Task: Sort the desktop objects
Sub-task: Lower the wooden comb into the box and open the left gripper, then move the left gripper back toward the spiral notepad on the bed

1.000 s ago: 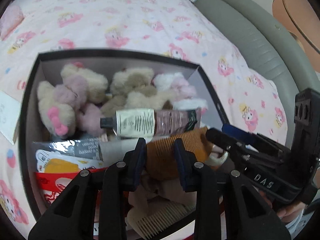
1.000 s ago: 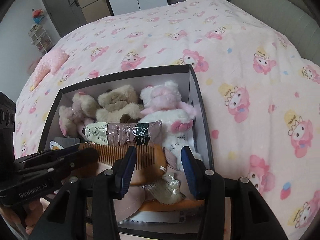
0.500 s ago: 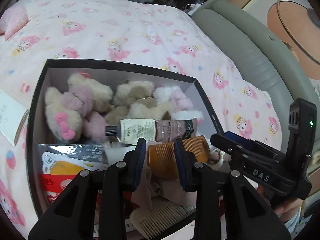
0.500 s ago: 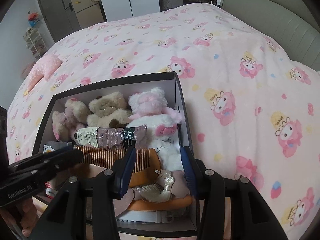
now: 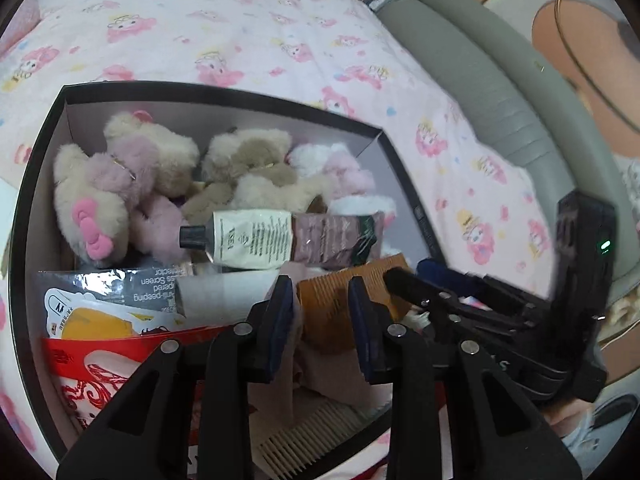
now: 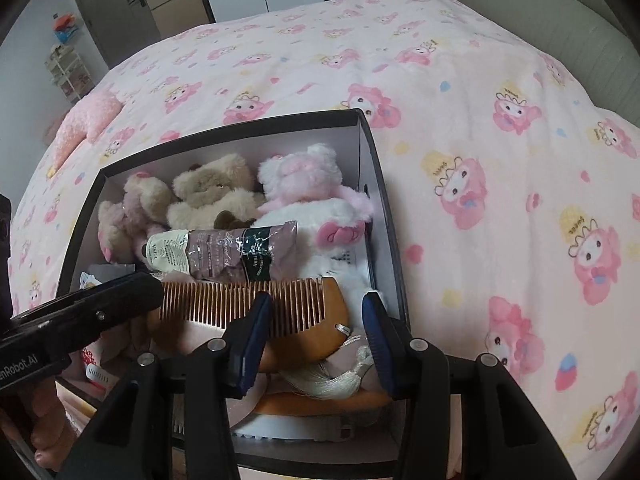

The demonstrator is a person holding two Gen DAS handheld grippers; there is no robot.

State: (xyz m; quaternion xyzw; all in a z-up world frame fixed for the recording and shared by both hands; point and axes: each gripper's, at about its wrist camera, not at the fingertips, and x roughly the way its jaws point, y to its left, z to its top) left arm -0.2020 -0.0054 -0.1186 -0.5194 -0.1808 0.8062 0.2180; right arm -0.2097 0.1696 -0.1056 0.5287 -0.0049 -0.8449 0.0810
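A brown wooden comb (image 5: 324, 308) with a pale tassel (image 6: 340, 380) hangs teeth-up over the near end of an open black box (image 5: 224, 94). My left gripper (image 5: 322, 312) is shut on the comb's left end; in the right wrist view, the left gripper (image 6: 156, 292) covers that end of the comb (image 6: 248, 300). My right gripper (image 6: 316, 320) stands open around the comb's right end. A gap shows between the comb and its right pad. In the left wrist view, the right gripper (image 5: 404, 276) reaches in from the right.
The box (image 6: 384, 216) holds several plush toys (image 5: 120, 184), a cream tube (image 5: 280, 240), flat packets (image 5: 100, 364) and a cream plastic comb (image 5: 312, 440). It sits on a pink patterned blanket (image 6: 480, 120). A grey padded headboard (image 5: 500, 80) runs along the right.
Both views have shifted only slightly. The wooden comb stays between the left gripper's fingers, and neither gripper's opening has visibly changed.
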